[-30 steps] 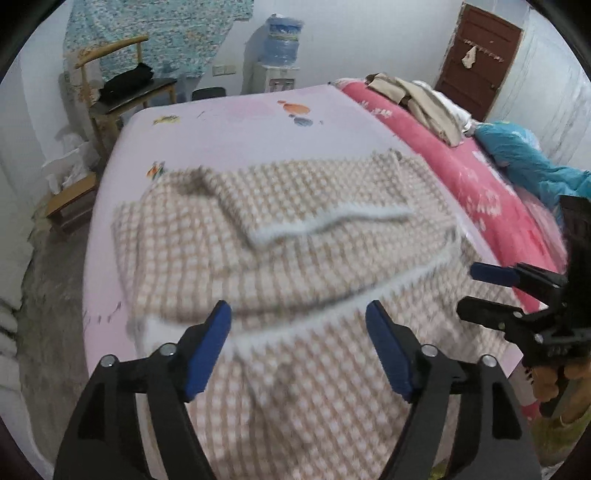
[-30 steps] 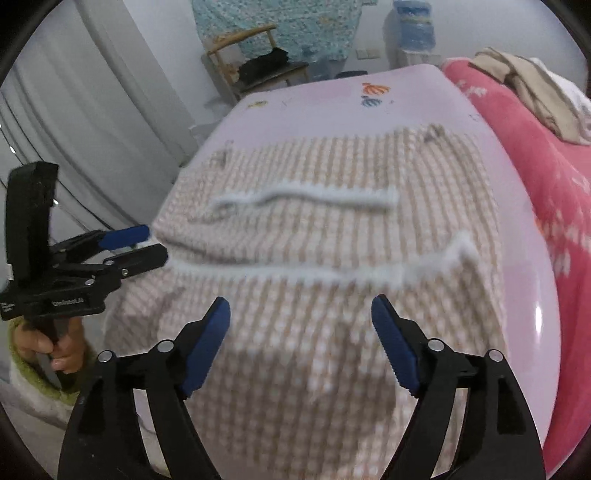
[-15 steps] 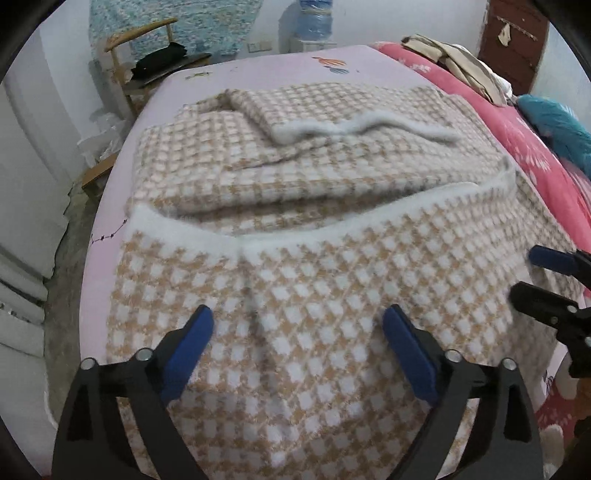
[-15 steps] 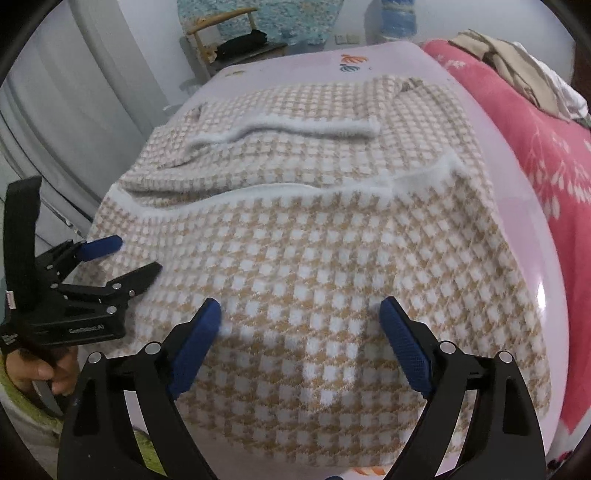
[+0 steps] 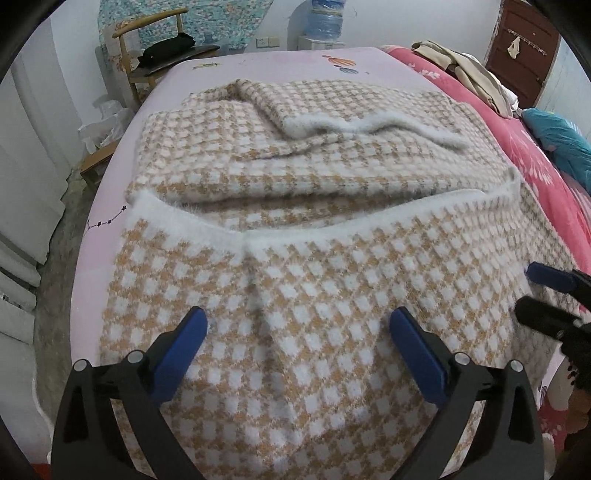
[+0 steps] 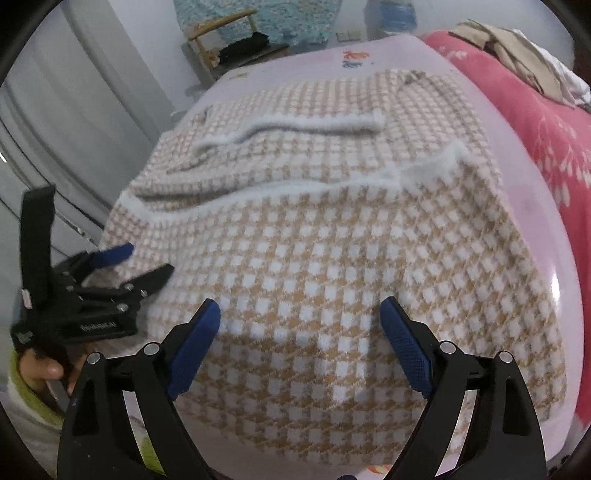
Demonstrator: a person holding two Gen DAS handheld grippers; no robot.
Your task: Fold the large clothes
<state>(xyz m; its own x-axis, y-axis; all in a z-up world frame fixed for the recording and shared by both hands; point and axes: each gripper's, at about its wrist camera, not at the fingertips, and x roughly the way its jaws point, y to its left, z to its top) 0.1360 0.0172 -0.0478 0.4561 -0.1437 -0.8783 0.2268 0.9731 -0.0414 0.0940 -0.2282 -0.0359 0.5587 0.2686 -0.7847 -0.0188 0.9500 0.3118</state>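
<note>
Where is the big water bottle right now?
In the left wrist view, the blue water bottle stands at the top middle, against the back wall beyond the pink bed, right of the wooden chair.

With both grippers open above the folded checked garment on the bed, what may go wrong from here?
1. The checked garment is thick and fluffy; the folded flap with the white trim may spring back or slide, since neither the left gripper nor the right gripper holds it.
2. The near edge hangs over the side of the pink bed sheet; the weight might pull the fold off.
3. The upper fold is wrinkled, so the next fold may come out uneven.
</note>
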